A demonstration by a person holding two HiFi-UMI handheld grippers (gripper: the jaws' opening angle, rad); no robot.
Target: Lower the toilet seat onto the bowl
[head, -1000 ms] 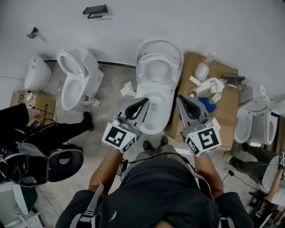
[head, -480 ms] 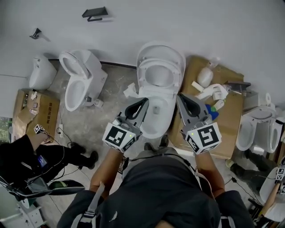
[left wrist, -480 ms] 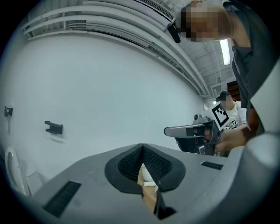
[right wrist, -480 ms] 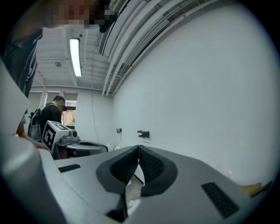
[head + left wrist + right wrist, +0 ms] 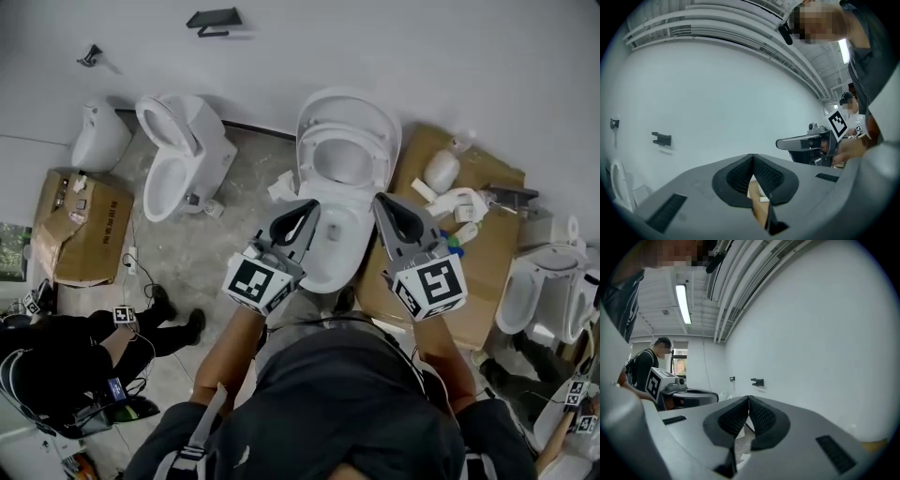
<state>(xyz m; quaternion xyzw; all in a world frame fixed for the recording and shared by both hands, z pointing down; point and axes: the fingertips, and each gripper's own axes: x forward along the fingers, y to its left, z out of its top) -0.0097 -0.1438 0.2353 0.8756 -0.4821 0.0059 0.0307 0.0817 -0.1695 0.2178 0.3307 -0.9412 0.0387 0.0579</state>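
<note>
Toilet seat (image 5: 373, 141) stands raised at upper centre, bowl (image 5: 337, 248) just below it. Your left gripper (image 5: 303, 212) and right gripper (image 5: 383, 206) hover over the bowl, both pinched shut and empty. Push with closed tips and the seat could slip free and slam down.

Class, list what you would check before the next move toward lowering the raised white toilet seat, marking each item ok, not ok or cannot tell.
1. White toilet seat raised, ready to lower: ok.
2. White bowl rim free of clutter: cannot tell, grippers cover part.
3. Left gripper open for a grip: not ok, jaws together, empty.
4. Right gripper open: not ok, jaws together, empty.
5. Either gripper touching the seat: not ok, both short of it.
</note>
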